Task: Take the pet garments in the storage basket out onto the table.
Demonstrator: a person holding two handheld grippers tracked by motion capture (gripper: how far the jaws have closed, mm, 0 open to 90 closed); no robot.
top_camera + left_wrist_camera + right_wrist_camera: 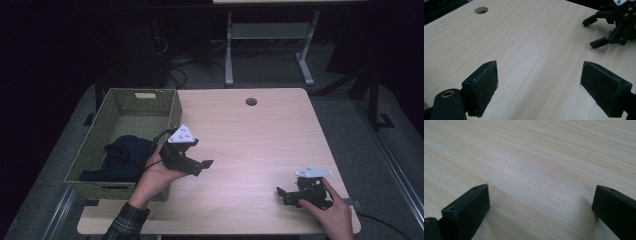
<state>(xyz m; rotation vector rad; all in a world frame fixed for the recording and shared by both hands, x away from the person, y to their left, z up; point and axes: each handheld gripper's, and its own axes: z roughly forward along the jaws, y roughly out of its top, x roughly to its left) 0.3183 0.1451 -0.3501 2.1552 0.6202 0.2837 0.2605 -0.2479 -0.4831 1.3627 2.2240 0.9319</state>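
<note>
Left gripper (204, 165) is hovering just beside the green woven basket (120, 112), jaws spread wide and gripping nothing, pointing across the bare wooden table (250, 140). Right gripper (281, 194) is sitting low near the table's front right corner, its 2 jaws also gaping wide, empty. The dark cloth (122, 155) is lying bunched inside the basket's near end.

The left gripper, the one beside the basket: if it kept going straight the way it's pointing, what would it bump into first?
Probably the bare table top. The left gripper stands open and angles down at it. Farther along, the right gripper sits to one side, likely off its line, though depth is hard to judge.
</note>
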